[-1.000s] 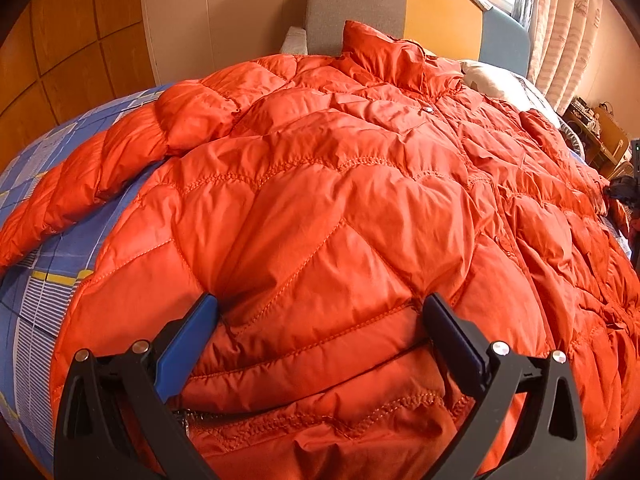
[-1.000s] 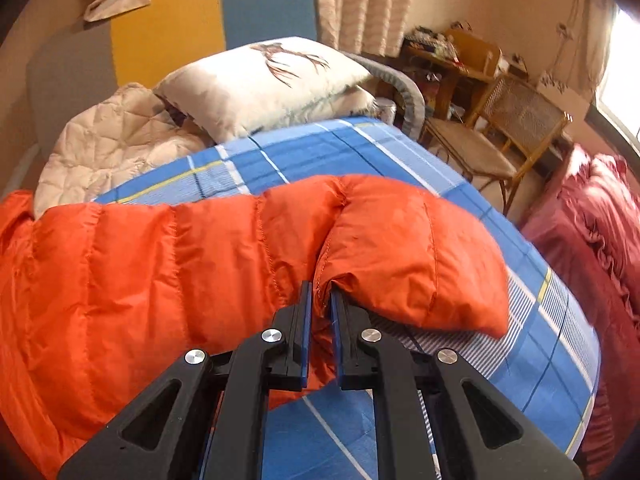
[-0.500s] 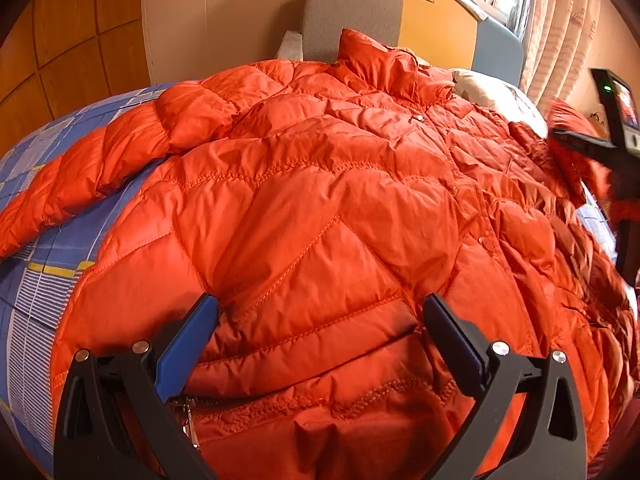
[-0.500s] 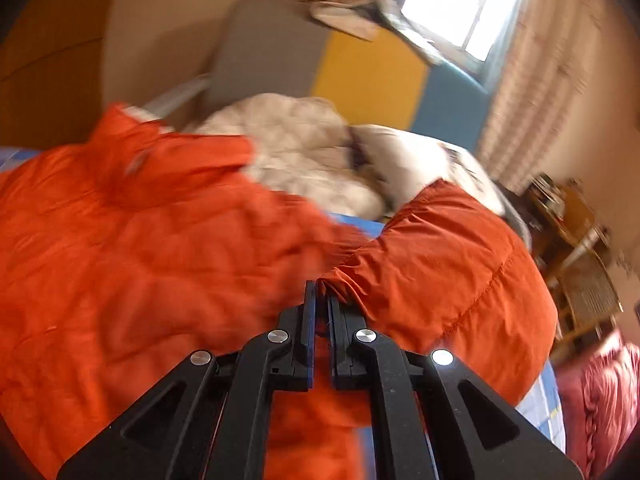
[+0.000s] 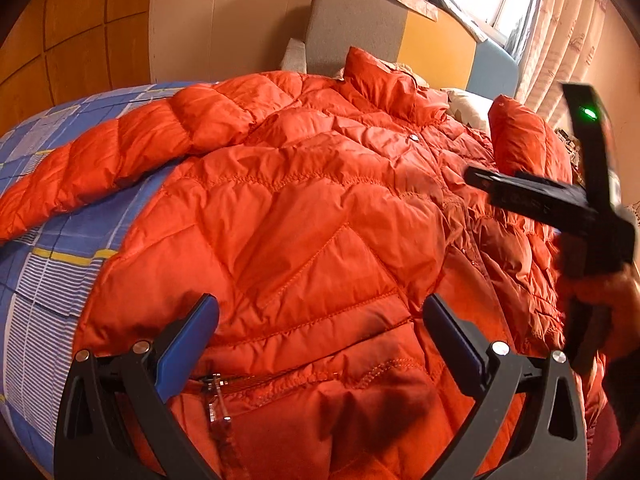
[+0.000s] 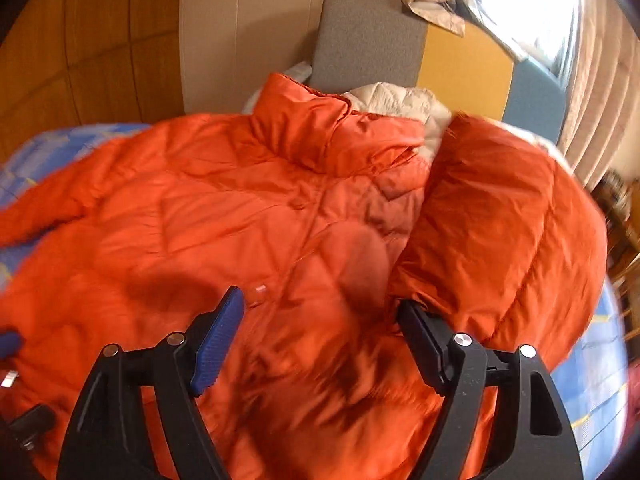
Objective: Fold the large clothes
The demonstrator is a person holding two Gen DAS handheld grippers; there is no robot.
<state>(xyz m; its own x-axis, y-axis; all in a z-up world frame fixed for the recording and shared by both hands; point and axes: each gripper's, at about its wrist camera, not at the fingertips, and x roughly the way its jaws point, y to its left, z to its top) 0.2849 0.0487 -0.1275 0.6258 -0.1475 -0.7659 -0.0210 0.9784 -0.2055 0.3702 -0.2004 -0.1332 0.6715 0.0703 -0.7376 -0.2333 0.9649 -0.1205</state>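
Across the blue checked bedspread (image 5: 60,264) lies my orange down jacket (image 5: 304,220), front up, its collar toward the grey, yellow and blue headboard (image 5: 400,36). From the left wrist view, my left gripper (image 5: 320,332) hovers over the hem by the pocket zip (image 5: 216,396), blue pads spread wide, with quilted cloth between them but nothing pinched. One sleeve (image 5: 120,160) stretches out flat on the side away from the window. My right gripper (image 5: 560,200) crosses in front of the jacket's window side, a hand (image 5: 608,312) around its handle.

From the right wrist view, the right gripper (image 6: 320,336) has its jaws opening, and no cloth sits between the pads; the right pad is just beside the edge of the window-side sleeve (image 6: 500,224), which is folded in over the chest. The view is blurred low down.

I judge the first sleeve fold is being let go. Next I would take the outstretched sleeve with the left gripper, which calls for reaching away from the hem, pinching near the cuff and carrying it across the chest.
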